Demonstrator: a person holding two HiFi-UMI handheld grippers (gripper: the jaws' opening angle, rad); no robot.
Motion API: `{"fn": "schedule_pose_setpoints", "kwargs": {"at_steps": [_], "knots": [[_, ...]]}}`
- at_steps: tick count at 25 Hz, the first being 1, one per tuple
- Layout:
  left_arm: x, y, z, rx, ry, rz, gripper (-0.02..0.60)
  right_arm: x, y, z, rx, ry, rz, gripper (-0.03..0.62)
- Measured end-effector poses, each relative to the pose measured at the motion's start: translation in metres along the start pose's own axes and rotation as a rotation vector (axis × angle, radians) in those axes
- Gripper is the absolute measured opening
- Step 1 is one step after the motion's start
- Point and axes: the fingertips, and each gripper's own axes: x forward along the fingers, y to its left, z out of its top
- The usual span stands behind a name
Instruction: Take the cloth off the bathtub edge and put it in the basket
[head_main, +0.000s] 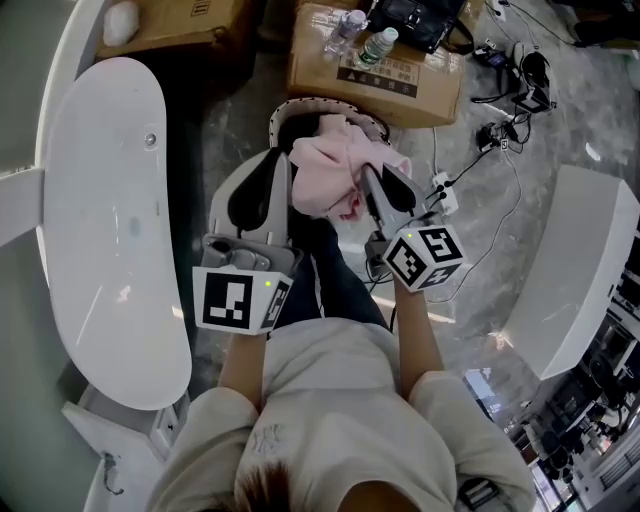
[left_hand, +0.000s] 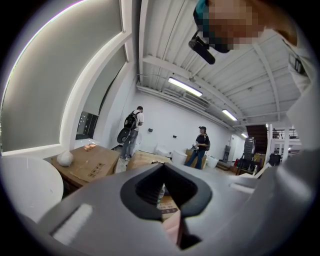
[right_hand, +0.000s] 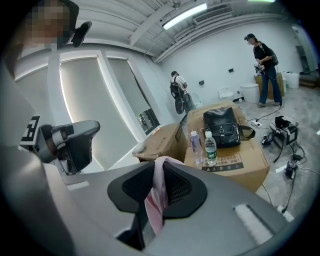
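**Pink cloth held over the basket, off the tub**

The white bathtub (head_main: 110, 220) fills the left side of the head view, and no cloth lies on its edge. Cardboard boxes (head_main: 375, 70) line the top of the frame; one carries two water bottles (head_main: 380, 45) and a black bag (head_main: 415, 20). Just below them, at upper centre, the white-rimmed basket (head_main: 285, 108) stands on the grey floor (head_main: 235, 110).

The pink cloth (head_main: 335, 160) hangs bunched across the basket's mouth and covers most of it. Whether any fold touches the rim cannot be told.

The cloth is stretched between the two grippers, its long axis running left to right across the frame. The left gripper (head_main: 283, 170) meets its left edge, and the right gripper (head_main: 368, 180) its right.

The right gripper view shows a pink strip pinched between that gripper's pads, so its jaws are clamped on the cloth. In the left gripper view the jaws are drawn together, with a fold of pink between them lower down. That reads as a second grip on the same cloth.

The basket lies just past both grippers' tips, toward the top of the frame, and neither gripper is clearly the nearer. The carry looks nearly done. What remains is likely to lower the cloth inside the rim and let go. The risk is a corner draping over the rim.
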Motion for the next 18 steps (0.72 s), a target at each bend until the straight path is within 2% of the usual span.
{"fn": "schedule_pose_setpoints", "kwargs": {"at_steps": [11, 18], "knots": [[0.017, 0.021, -0.063, -0.051, 0.034, 0.041, 0.049, 0.044, -0.019, -0.055, 0.040, 0.030, -0.020, 0.051], [0.026, 0.031, -0.109, -0.112, 0.076, 0.069, 0.049, 0.071, -0.041, -0.092, 0.042, 0.061, -0.049, 0.051]]}}
